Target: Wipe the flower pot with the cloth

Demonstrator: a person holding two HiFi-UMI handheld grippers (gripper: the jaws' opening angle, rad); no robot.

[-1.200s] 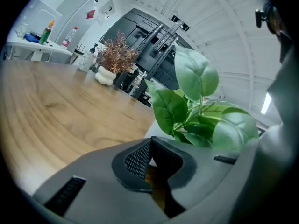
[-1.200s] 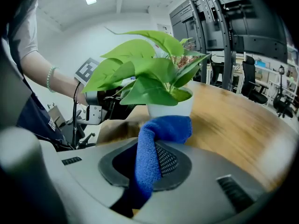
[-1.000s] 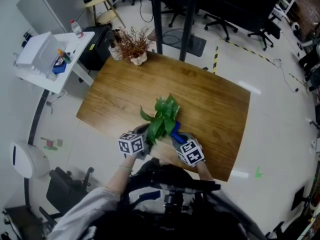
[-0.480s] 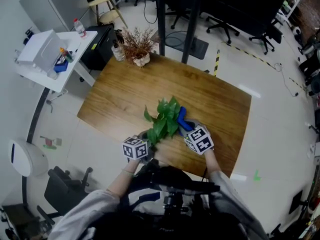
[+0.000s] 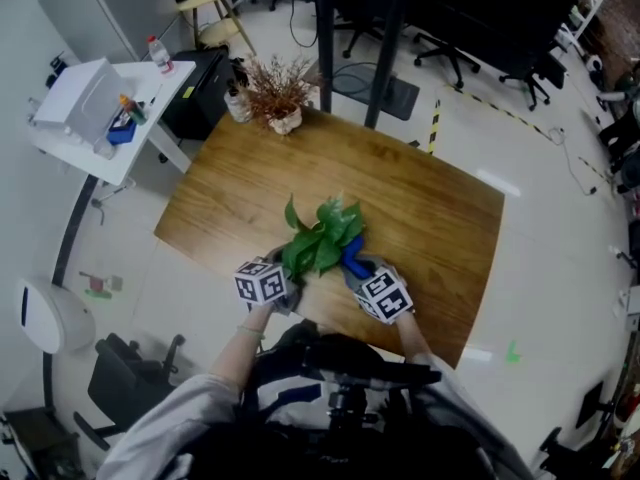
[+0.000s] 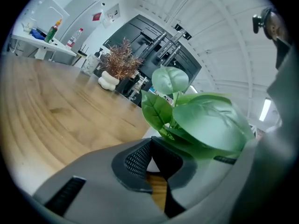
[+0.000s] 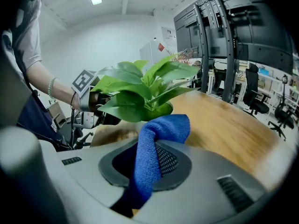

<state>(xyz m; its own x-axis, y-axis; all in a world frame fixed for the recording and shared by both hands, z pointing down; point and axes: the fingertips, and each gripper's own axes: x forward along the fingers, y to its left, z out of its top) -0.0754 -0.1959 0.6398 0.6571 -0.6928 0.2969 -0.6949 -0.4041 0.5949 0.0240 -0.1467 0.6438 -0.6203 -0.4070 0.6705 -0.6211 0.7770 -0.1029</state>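
Far left of the pot, off the table, a white side table (image 5: 95, 118) carries a box and bottles. Beyond the pot and to its left, at the table's far corner, a pale vase of dried twigs (image 5: 275, 96) stands upright.

The left gripper (image 6: 150, 158) is at the pot's left side, under the leaves. Its jaws are drawn to a narrow slit, and a sliver of the white pot (image 6: 152, 133) shows between the pads, so it seems to pinch the rim. A bare forearm with a bead bracelet (image 7: 50, 85) runs back from it.

The pot itself stands upright on the wooden table (image 5: 420, 198), close to the edge nearest the person. In the head view its broad green leaves (image 5: 320, 238) cover it almost wholly.

Right of the pot, the blue cloth (image 7: 156, 134) rises in a folded hump whose top touches the pot's side just below the leaves. The right gripper (image 7: 148, 161) is at the pot's right, jaws clamped on the cloth's lower part; the cloth fills the gap between the pads and hangs down through it.

Further right of the pot the tabletop is bare wood. Well beyond it, on the floor, are a strip of yellow-black tape (image 5: 433, 118) and dark office chairs (image 5: 528, 63).
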